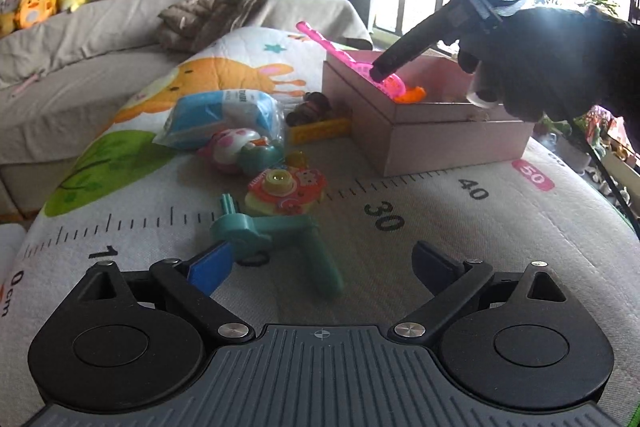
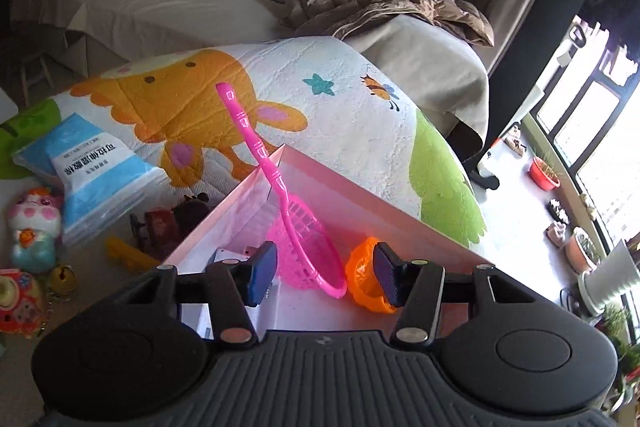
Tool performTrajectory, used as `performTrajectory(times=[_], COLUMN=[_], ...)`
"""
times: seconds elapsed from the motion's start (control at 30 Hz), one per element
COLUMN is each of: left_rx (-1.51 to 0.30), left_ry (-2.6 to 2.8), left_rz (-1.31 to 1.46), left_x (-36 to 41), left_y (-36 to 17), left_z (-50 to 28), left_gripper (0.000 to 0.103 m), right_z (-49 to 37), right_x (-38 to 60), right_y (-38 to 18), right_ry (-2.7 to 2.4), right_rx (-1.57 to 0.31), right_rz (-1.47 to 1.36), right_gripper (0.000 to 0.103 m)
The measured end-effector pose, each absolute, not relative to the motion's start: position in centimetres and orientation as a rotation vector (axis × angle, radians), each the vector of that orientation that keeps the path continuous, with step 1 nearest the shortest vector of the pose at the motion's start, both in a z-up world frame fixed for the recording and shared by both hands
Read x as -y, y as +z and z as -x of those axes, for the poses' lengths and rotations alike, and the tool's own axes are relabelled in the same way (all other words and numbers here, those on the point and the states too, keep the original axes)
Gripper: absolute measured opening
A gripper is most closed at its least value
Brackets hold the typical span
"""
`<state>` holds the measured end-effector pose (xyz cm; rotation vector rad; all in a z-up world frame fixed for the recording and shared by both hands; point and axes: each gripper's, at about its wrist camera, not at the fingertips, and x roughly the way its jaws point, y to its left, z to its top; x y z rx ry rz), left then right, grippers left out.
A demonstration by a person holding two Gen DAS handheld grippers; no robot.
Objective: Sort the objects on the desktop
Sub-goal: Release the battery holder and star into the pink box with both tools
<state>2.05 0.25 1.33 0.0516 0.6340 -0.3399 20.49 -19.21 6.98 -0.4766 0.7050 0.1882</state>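
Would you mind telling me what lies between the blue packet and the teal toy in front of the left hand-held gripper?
In the left wrist view, a pink-and-white figurine and a small toy camera lie between the blue packet and the teal toy.

Ruler digits on the mat, Chinese print on the pack

The printed ruler mat (image 1: 400, 187) shows "1", "30" and "40" in black along its tick marks, "50" in white on a red tag (image 1: 535, 175), and "0 cm" at the left edge. In the right wrist view, the blue-and-white pack (image 2: 90, 167) carries Chinese characters on its white label, too blurred to read reliably.
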Motion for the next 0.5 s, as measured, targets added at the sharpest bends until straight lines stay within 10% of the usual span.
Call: performTrajectory(times=[0.27,0.5], left_rx=[-0.624,-0.622], left_ry=[-0.349,-0.358], left_rz=[-0.007,0.005], left_x=[-1.1,-1.1], left_y=[1.5,1.8], left_z=[-1.9,-1.7], left_gripper=[0.100,0.100], right_z=[-21.5,-18.2], right_x=[18.1,20.4], right_y=[6.3,7.2], right_ry=[0.244,0.259], right_rx=[-0.776,-0.834], right_rz=[0.501,0.421], right_gripper=[0.009,0.005])
